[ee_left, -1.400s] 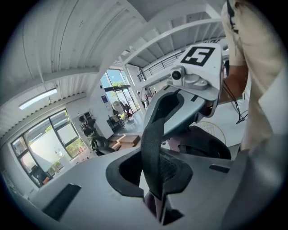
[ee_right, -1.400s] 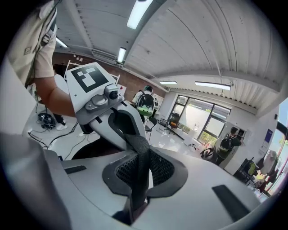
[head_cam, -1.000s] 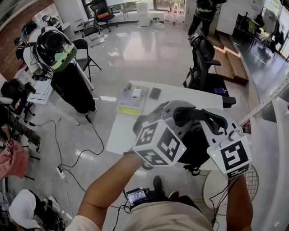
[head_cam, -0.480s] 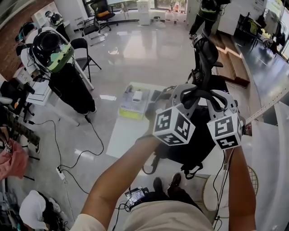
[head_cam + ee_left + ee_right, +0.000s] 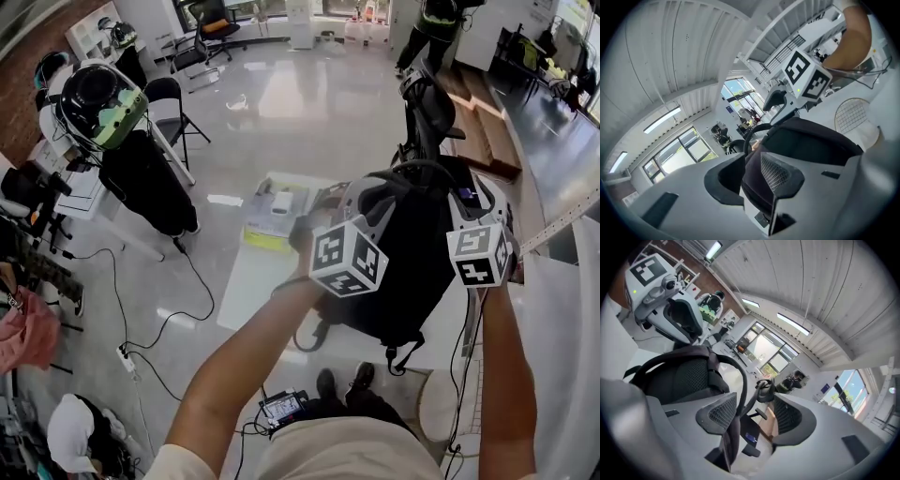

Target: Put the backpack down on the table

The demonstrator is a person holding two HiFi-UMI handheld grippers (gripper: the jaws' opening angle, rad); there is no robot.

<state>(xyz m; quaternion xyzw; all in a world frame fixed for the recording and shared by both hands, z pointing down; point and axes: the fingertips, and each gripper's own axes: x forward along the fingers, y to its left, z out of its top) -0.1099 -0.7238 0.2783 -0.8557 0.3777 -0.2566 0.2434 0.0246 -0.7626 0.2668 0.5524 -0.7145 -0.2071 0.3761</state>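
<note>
Black backpack (image 5: 412, 262) sits within the left tongs (image 5: 752, 173) and right tongs (image 5: 754, 413) (both just opened, spread apart, right wider).

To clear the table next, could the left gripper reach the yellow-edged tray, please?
Probably yes: the left gripper, jaws just opening with the backpack between them, is beside the tray, nothing intervening.
</note>
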